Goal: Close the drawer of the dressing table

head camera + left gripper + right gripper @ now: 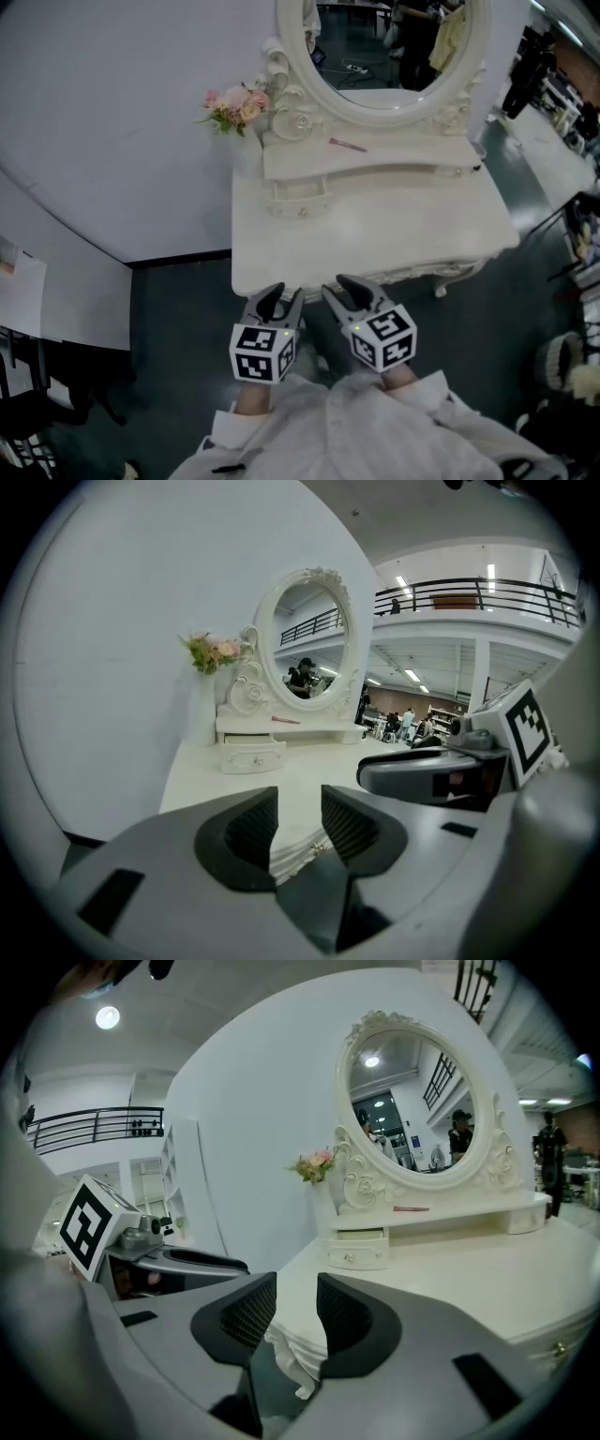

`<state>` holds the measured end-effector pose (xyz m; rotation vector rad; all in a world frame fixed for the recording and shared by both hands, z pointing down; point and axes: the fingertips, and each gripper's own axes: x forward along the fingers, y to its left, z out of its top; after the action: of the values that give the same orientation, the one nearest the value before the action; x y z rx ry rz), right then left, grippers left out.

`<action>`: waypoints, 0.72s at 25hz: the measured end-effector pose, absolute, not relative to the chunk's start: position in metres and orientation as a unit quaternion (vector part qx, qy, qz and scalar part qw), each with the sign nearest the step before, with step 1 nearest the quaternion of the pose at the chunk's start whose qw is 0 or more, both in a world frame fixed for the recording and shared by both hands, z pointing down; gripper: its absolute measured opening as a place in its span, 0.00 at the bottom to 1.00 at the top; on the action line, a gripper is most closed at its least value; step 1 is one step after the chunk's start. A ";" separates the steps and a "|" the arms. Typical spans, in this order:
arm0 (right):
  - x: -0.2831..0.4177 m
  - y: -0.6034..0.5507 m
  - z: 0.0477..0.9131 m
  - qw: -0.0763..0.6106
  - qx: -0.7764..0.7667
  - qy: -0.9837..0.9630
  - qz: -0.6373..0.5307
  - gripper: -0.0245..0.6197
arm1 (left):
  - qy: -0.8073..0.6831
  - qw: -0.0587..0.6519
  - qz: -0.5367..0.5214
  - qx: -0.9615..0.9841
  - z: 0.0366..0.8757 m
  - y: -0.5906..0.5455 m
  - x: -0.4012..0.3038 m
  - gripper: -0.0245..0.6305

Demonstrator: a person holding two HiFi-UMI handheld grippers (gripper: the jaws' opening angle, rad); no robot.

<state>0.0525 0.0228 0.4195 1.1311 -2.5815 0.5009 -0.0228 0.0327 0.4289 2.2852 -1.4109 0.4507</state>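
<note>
The white dressing table (375,239) carries an oval mirror (384,47). Its small drawer (300,194) sits under the left end of the shelf and stands pulled out a little; it also shows as the drawer (253,756) and the drawer (358,1250) in the gripper views. My left gripper (284,300) and right gripper (345,292) hover side by side at the table's near edge, far from the drawer. The left gripper (300,810) is open with nothing between its pads, and so is the right gripper (296,1305). Through both gaps only the table's carved edge shows.
Pink flowers (234,106) stand at the mirror's left. A thin pink stick (347,144) lies on the shelf. A white wall panel (112,141) runs along the left. Dark floor (178,347) surrounds the table, with racks and clutter (572,356) at the right.
</note>
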 end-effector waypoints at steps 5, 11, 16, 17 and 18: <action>0.056 0.019 0.426 0.143 0.398 -0.888 0.182 0.22 | -0.503 0.217 0.166 0.820 0.437 0.030 -0.025 0.23; 0.059 0.006 0.428 0.145 0.402 -0.885 0.183 0.22 | -0.503 0.222 0.167 0.818 0.439 0.013 -0.027 0.23; 0.061 -0.016 0.434 0.145 0.410 -0.879 0.196 0.22 | -0.495 0.228 0.172 0.821 0.444 -0.009 -0.029 0.24; 0.060 -0.022 0.434 0.146 0.410 -0.878 0.197 0.22 | -0.493 0.229 0.173 0.821 0.444 -0.015 -0.030 0.24; 0.058 -0.028 0.434 0.147 0.410 -0.878 0.197 0.22 | -0.492 0.229 0.173 0.822 0.445 -0.021 -0.032 0.24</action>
<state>0.0578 -0.0276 0.4341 1.1802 -2.5279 0.5668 -0.0319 -0.0207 0.4452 2.2622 -1.3539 0.4774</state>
